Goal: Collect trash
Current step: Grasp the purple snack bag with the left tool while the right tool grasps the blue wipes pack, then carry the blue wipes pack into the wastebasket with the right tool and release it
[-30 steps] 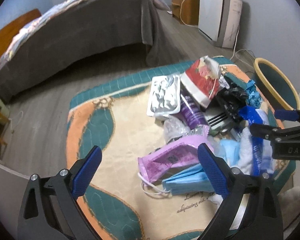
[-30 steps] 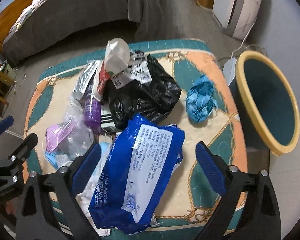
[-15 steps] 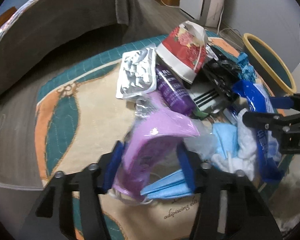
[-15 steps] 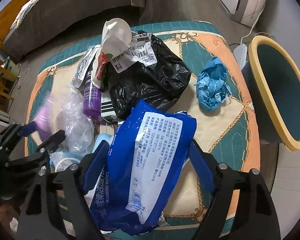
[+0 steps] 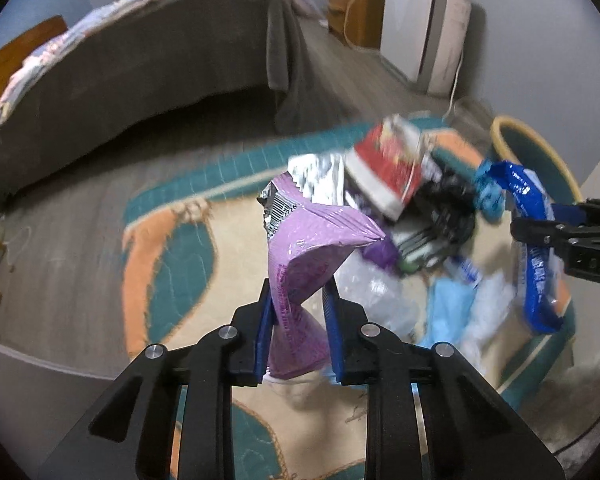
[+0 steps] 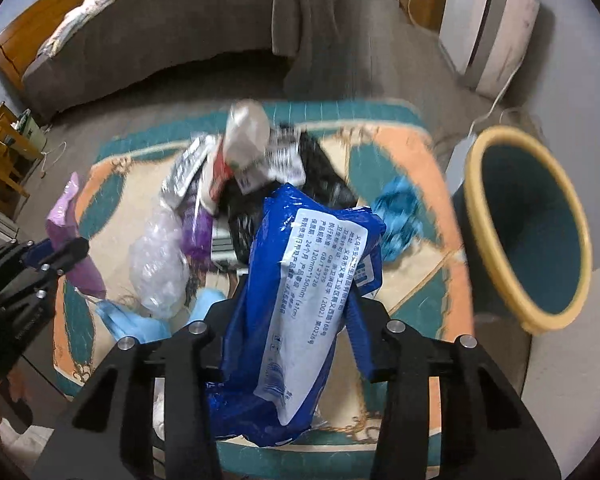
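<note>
- Trash lies in a loose pile on the patterned rug (image 6: 400, 152), and two pieces of it are already in the grippers, so the step in hand looks like the pick-up.
- Left gripper (image 5: 298, 320): its jaws are closing, and the purple wrapper (image 5: 312, 240) stands pinched between the blue pads, its top sticking up above them.
- Right gripper (image 6: 296, 328): its jaws are closing too, and the blue wipes pack (image 6: 312, 280) is between them, with the white label facing the camera.
- On the rug remain a black bag (image 6: 320, 168), a crumpled blue tissue (image 6: 400, 216), a clear plastic bag (image 6: 160, 264) and some light blue masks (image 6: 136, 324).
- The bin (image 6: 496, 216) with the yellow rim stands just beside the rug, on the right gripper's side, and its mouth is tilted toward the pile.
- Next, I think each hand must carry its piece over the bin's mouth and release it only there; the wipes pack is long and floppy, so it may catch on the rim.
</note>
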`<state>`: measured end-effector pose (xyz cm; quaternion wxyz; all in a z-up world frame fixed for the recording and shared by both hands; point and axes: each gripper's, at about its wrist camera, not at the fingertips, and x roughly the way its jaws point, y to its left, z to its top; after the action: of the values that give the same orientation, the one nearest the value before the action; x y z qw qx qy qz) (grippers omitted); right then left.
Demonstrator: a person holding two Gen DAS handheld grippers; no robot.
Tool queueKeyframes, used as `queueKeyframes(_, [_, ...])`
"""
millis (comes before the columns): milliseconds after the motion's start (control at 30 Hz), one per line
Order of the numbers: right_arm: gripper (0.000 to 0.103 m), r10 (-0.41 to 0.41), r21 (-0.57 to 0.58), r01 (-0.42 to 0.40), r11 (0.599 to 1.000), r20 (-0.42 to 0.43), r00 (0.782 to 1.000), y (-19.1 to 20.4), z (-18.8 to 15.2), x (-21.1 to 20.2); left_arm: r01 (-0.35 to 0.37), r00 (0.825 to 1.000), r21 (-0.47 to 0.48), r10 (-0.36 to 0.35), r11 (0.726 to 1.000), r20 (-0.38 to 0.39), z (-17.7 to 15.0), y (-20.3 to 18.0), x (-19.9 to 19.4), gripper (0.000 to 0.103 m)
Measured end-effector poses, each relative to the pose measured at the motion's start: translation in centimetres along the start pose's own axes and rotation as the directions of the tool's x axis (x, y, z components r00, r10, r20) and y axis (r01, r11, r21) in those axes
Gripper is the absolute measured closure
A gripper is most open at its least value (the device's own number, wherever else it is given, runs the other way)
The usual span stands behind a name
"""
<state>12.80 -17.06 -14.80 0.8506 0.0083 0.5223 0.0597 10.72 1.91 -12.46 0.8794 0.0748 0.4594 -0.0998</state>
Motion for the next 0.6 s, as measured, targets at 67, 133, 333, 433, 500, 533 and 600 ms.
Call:
queueKeyframes(67, [0.060, -0.002, -0.005, 0.002, 1.000, 0.045, 0.999, -0.1, 0.6, -1.4, -0.001, 1.000, -0.004, 0.001, 1.000, 0.030, 0.5, 0.1, -1.0, 0.078])
queueKeyframes(133, [0.060, -0.006, -0.012, 0.007, 1.000, 0.083, 0.997, -0.3, 1.2, -2.5, 0.004, 0.998, -0.014, -0.003, 1.000, 0.066, 1.3, -0.1, -2.2, 0.078])
queueKeyframes(333, [0.060, 0.001, -0.012, 0.002, 1.000, 0.193, 0.981, -2.3, 4.0, -6.9, 0.063, 0.982, -0.042, -0.055, 0.997, 0.180, 4.2, -1.3, -5.0, 0.078])
queueKeyframes(433, [0.060, 0.019, -0.014, -0.016, 1.000, 0.230, 0.973, -4.1, 5.5, -9.0, 0.082, 0.974, -0.032, -0.073, 0.996, 0.215, 5.6, -2.1, -6.0, 0.078])
queueKeyframes(500, [0.060, 0.018, -0.003, -0.018, 1.000, 0.253, 0.967, -5.8, 6.7, -10.0, 0.106, 0.970, -0.031, -0.097, 0.994, 0.221, 6.3, -2.5, -6.2, 0.078])
queueKeyframes(533, [0.060, 0.017, 0.002, -0.018, 1.000, 0.257, 0.966, -6.4, 7.1, -10.1, 0.112, 0.970, -0.033, -0.102, 0.993, 0.222, 6.7, -2.7, -6.1, 0.078])
queueKeyframes(600, [0.060, 0.017, 0.022, -0.023, 0.999, 0.258, 0.966, -7.9, 7.8, -9.9, 0.156, 0.967, -0.057, -0.140, 0.986, 0.214, 7.1, -2.7, -5.6, 0.078])
